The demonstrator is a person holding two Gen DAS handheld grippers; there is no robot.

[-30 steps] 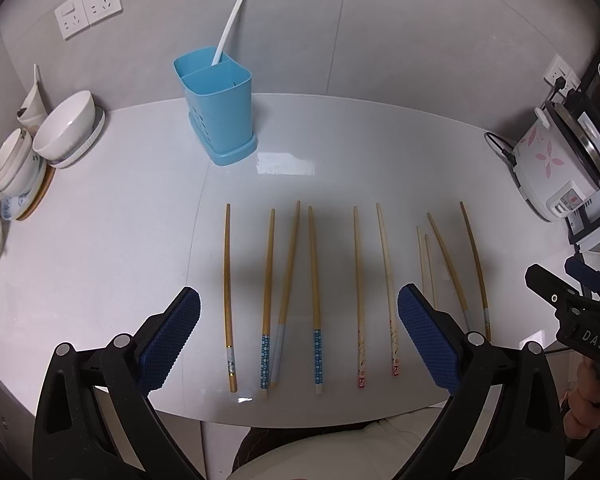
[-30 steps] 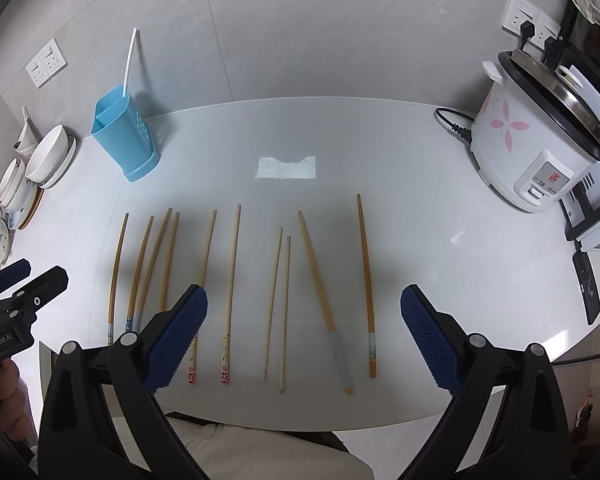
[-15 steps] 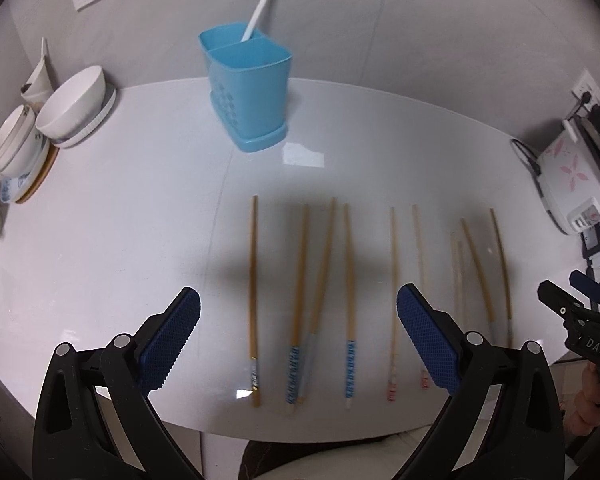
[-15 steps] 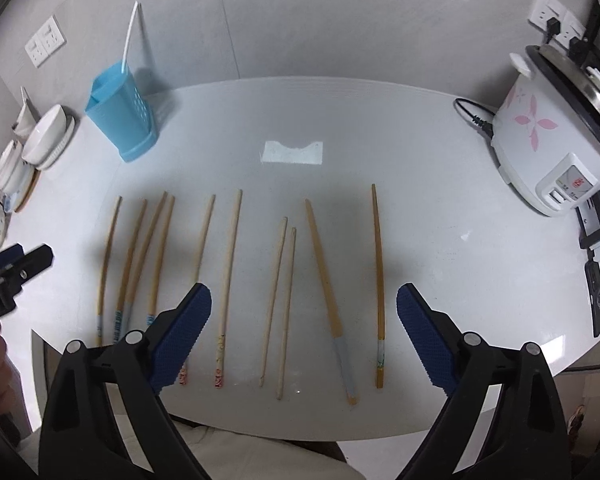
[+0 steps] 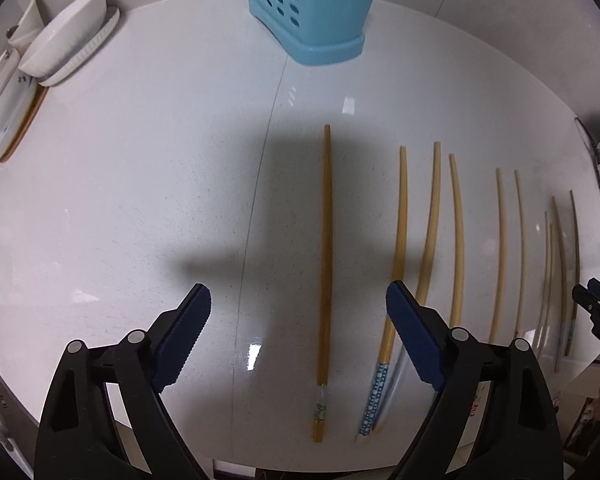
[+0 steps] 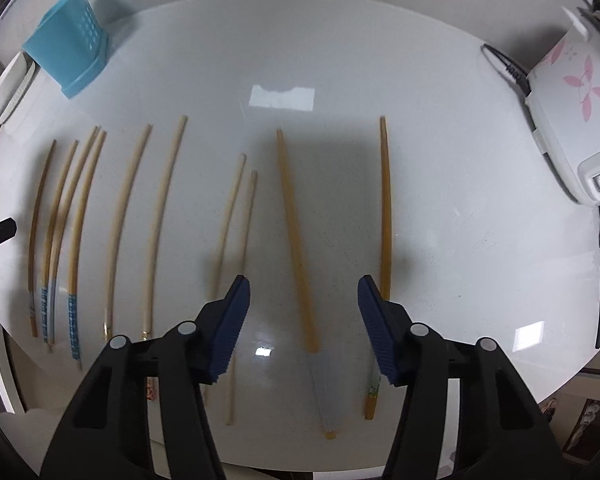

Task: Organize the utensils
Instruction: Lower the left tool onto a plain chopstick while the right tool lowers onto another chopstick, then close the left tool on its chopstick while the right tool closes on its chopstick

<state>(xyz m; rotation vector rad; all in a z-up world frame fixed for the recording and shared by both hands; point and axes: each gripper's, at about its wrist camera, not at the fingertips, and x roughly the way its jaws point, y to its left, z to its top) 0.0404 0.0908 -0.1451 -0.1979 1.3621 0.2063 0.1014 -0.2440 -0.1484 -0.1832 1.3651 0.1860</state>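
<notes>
Several wooden chopsticks lie side by side on the white table (image 5: 140,200). My left gripper (image 5: 298,320) points down just above the leftmost one, a dark chopstick (image 5: 326,260) that lies between the closing jaws, untouched by the blue pads (image 5: 188,328). My right gripper (image 6: 304,312) hovers over a chopstick with a grey end (image 6: 296,240). Its jaws are closing, half wide, and the pads (image 6: 376,324) stand clear of the stick. A second dark chopstick (image 6: 386,208) runs behind the right finger. The blue utensil holder (image 5: 308,12) stands at the back.
Stacked white bowls and plates (image 5: 64,52) sit at the far left. A white rice cooker (image 6: 572,120) with its cord stands at the right. The table's front edge (image 6: 500,392) runs close under both grippers.
Both grippers have dropped close to the table, so the chopsticks look much larger. The right jaws have narrowed a lot, the left jaws slightly. The left view now centres on the leftmost chopstick.
</notes>
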